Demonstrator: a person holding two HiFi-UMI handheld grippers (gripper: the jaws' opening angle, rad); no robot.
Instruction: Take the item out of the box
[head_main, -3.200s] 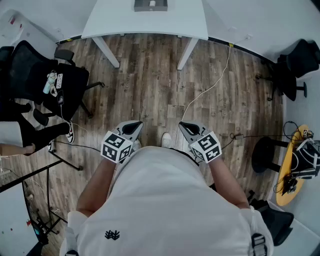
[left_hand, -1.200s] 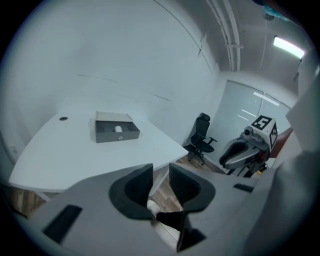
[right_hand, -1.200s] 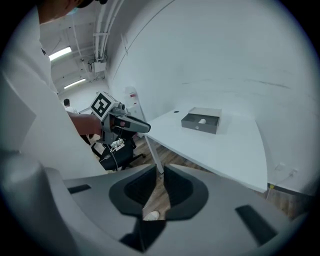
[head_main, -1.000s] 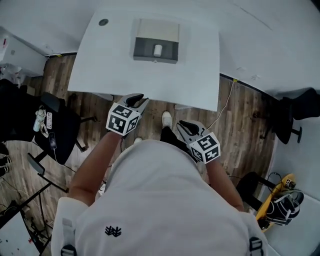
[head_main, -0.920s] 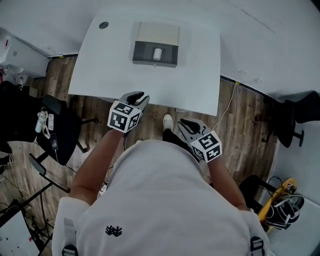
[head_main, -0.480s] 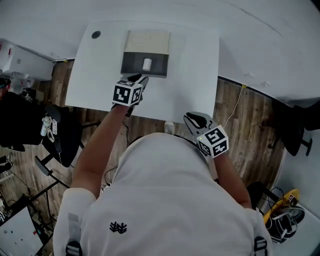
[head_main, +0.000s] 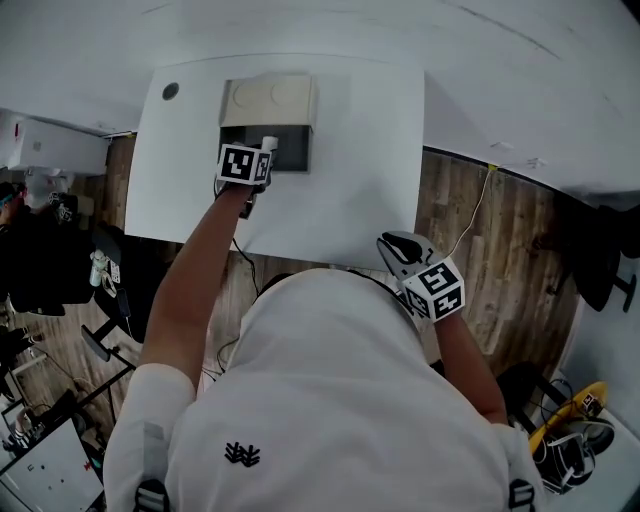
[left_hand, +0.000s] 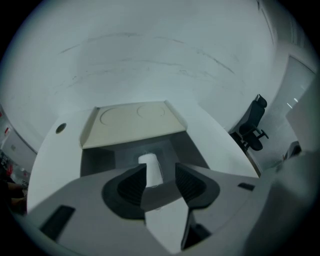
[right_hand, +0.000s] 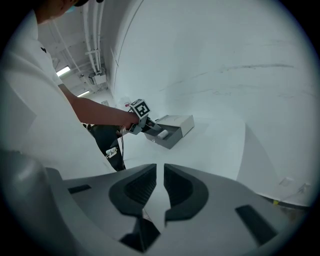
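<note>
Overhead, the head view shows a white bench (head_main: 360, 150) with a grey box (head_main: 297, 152) near its far edge, its beige lid (head_main: 267, 100) folded back flat toward the wall. The person's left arm is stretched across the bench, and the left gripper (left_hand: 160, 168) reaches into the open box from the near side. In the left gripper view its jaws are spread apart. The item (left_hand: 150, 163), a small white cylinder, sits on the box's dark floor in the gap between them, closer to the left-hand jaw. Whether that jaw touches it I cannot tell, but the jaws are not clamped on it. The item is inside the box, roughly at the middle of the compartment. A small dark round hole (head_main: 171, 91) marks the bench top to the left of the box, apart from it.

The right gripper (right_hand: 160, 169) hangs by the person's torso, at the near edge of the bench and well apart from the box. Its own view shows the jaws drawn almost together, only a thin slit left, with nothing held in them. Beyond them lies the bench top, and farther off the box with the left arm reaching into it. Wood floor (head_main: 500, 260) shows to the right of the bench, with a pale cable (head_main: 470, 222) trailing across it. A black office chair (left_hand: 252, 131) stands off to the right in the left gripper view.
</note>
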